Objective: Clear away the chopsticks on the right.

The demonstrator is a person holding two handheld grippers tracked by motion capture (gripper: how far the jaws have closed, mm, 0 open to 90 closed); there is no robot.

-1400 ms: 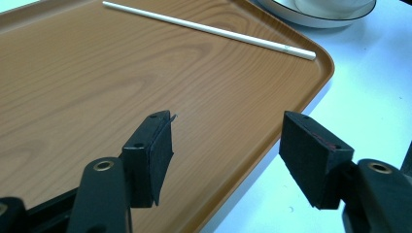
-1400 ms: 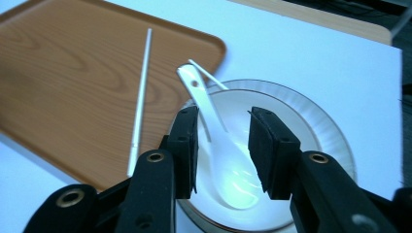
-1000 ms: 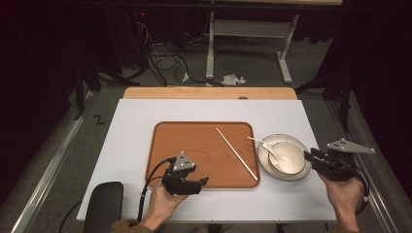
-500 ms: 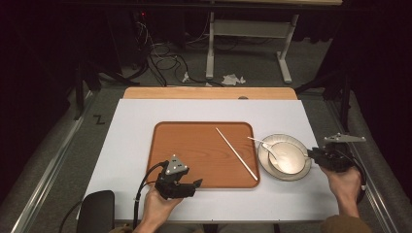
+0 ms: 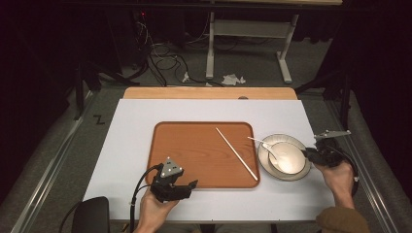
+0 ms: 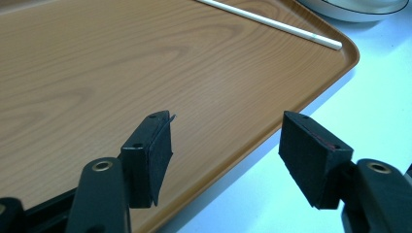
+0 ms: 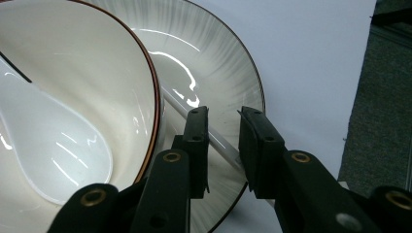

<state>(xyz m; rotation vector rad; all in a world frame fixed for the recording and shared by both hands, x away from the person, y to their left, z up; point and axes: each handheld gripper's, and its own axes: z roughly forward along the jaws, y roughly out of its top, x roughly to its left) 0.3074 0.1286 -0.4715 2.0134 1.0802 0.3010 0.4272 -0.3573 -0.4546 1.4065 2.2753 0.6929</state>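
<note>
A wood-grain tray point(image 5: 194, 145) point(image 6: 121, 58) lies mid-table with one white chopstick point(image 5: 237, 153) point(image 6: 272, 22) slanting across its right side. To its right a plate point(image 5: 265, 162) point(image 7: 218, 63) carries a white bowl point(image 5: 286, 158) point(image 7: 97, 73) with a white spoon point(image 5: 265, 144) point(image 7: 53, 150) in it. A second chopstick point(image 7: 218, 141) rests on the plate beside the bowl. My right gripper point(image 5: 306, 154) point(image 7: 223, 114) has just been closing; its jaws straddle that chopstick with a gap still showing. By the tray's front left corner my left gripper point(image 5: 190, 188) point(image 6: 226, 133) is open and holds nothing.
The white tabletop point(image 5: 136, 136) ends in a wooden strip point(image 5: 209, 93) at the far side. A black chair back point(image 5: 90, 213) stands at the front left. Beyond the table are desk legs point(image 5: 210, 48) and cables on the floor.
The right gripper has come down and leftward onto the plate's right rim, and its jaws have narrowed around the chopstick there. The left gripper has stayed about where it was.
</note>
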